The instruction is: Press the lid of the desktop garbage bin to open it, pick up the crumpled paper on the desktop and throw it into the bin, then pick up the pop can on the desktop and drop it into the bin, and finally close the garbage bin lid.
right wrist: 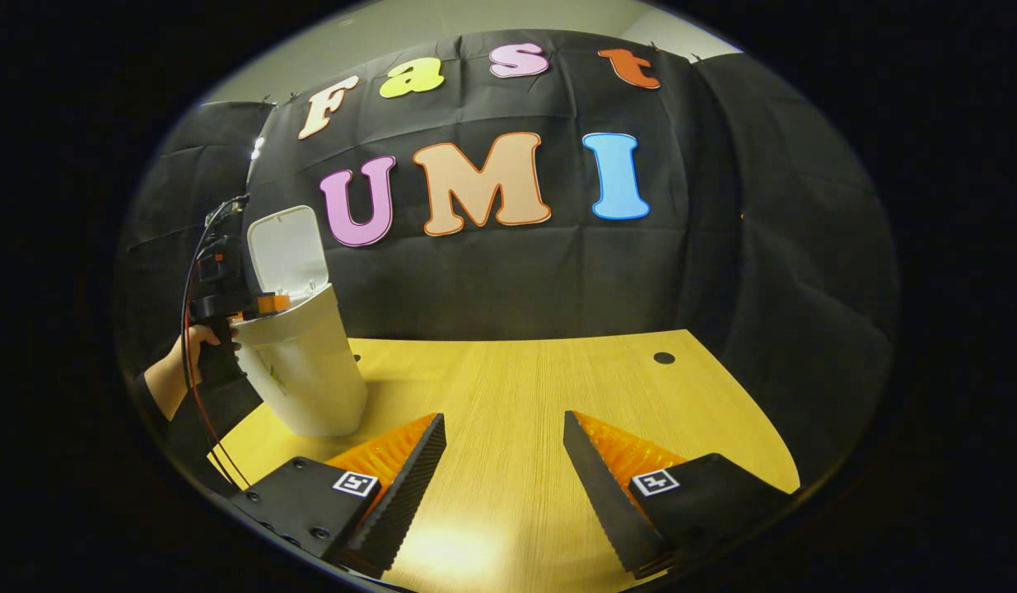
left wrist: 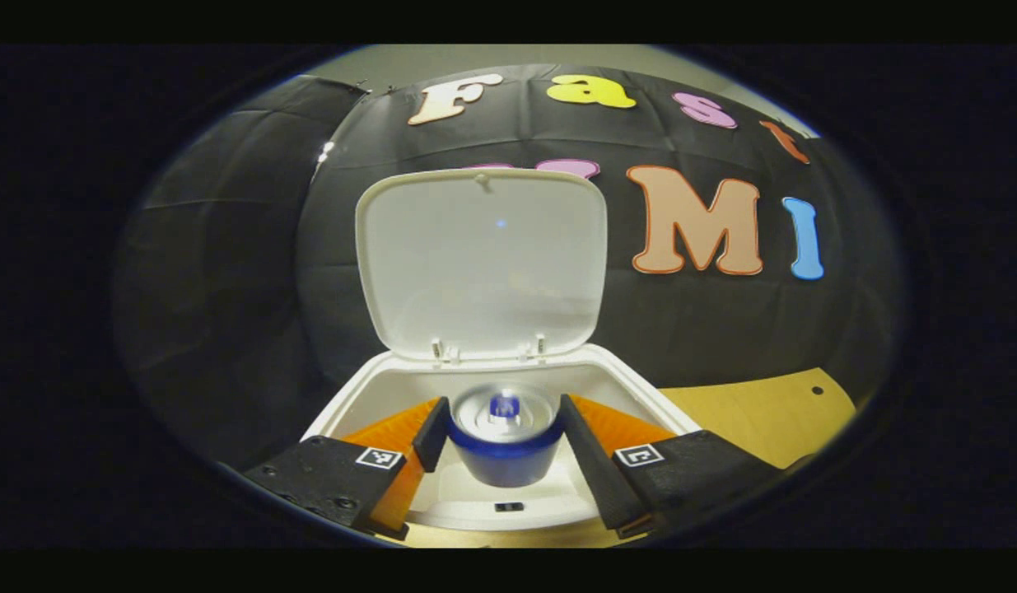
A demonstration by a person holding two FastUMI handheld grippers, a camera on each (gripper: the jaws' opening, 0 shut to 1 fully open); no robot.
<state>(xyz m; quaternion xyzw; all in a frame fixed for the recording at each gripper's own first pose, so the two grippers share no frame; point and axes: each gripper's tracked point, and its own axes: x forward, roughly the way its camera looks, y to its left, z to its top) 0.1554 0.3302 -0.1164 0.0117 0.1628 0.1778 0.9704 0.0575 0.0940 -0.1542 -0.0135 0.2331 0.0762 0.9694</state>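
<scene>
Fingers of the left gripper (left wrist: 505, 441) clamp the pop can (left wrist: 505, 436) by its sides over the open garbage bin (left wrist: 368, 387), lid (left wrist: 481, 259) upright. Light, thin-walled and slick, it likely dents under squeeze. Right gripper view: right gripper (right wrist: 505, 469) gapes empty over the desk (right wrist: 516, 387); the bin stands near its left edge.

I hold a blue pop can with a silver top (left wrist: 505, 441) upright between the two fingers of my left gripper (left wrist: 503, 435), both pressing its sides. It hangs over the open mouth of the white plastic garbage bin (left wrist: 353, 397). The bin's white hinged lid (left wrist: 481, 259) stands raised behind it. Light wooden tabletop (left wrist: 763, 408) shows to the right.
</scene>
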